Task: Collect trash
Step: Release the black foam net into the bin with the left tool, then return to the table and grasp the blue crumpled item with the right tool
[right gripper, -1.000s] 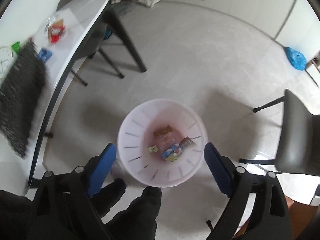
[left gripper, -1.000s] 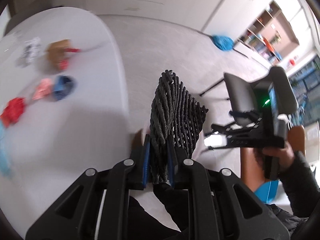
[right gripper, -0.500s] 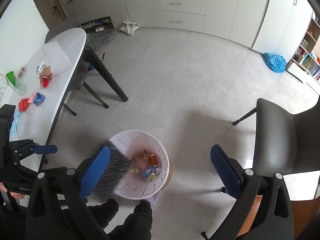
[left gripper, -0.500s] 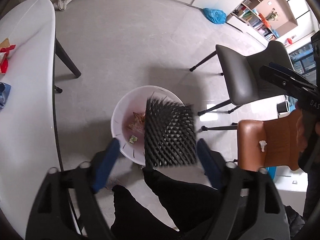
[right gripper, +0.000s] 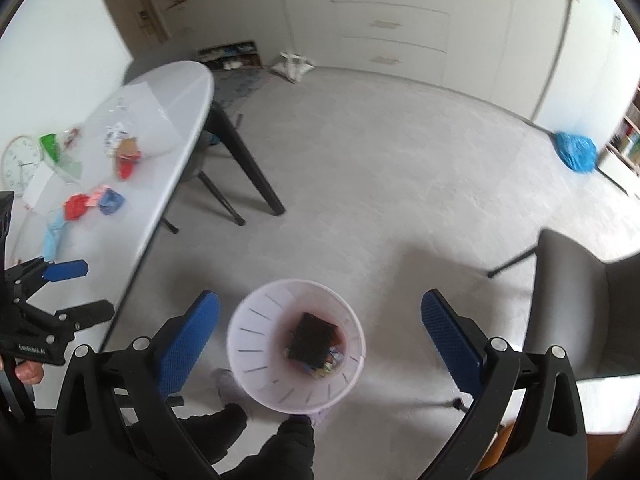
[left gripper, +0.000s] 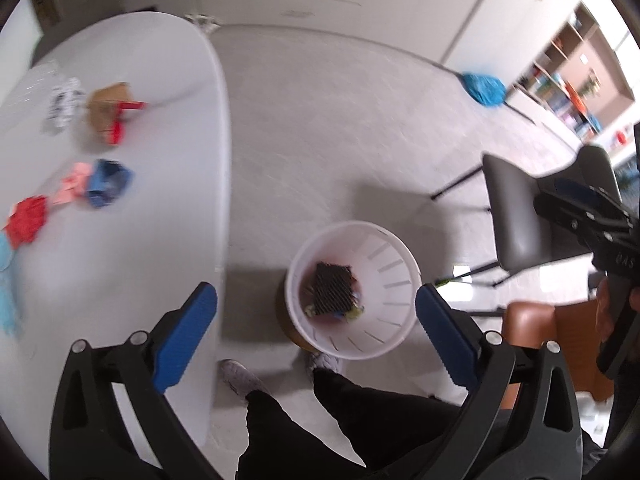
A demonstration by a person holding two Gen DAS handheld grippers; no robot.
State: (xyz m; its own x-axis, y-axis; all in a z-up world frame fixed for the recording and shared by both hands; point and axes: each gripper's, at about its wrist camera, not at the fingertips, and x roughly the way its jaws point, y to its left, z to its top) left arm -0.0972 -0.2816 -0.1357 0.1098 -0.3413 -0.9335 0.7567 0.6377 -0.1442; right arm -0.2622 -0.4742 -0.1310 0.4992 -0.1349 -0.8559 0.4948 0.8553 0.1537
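The black mesh pad (left gripper: 333, 289) lies inside the white bin (left gripper: 394, 276), flat on the small wrappers at its bottom, so that piece is collected. The bin stands on the floor just off the long edge of the tabletop (left gripper: 120, 248), near my shoes. More trash waits on the tabletop: a blue crumple (left gripper: 108, 182) with a pink scrap (left gripper: 72, 186) touching it and a red crumple (left gripper: 27, 220) just beside them, all set back from that long edge; further along sit a brown carton with red on it (left gripper: 108, 110) and a black-and-white wrapper (left gripper: 62, 102).

The step in hand, as I judge it, is going back for the next piece. To do it well I should swing my left gripper (left gripper: 316, 330) over the tabletop edge, pick one scrap only, probably the blue one nearest the edge, and come down on it squarely so the neighbours are not dragged along.

My left jaws are opening, spread wide with nothing between the blue pads (left gripper: 184, 336); they touch nothing. My right gripper (right gripper: 320, 340) hangs above the bin, jaws wide apart too, empty and clear of the rim.
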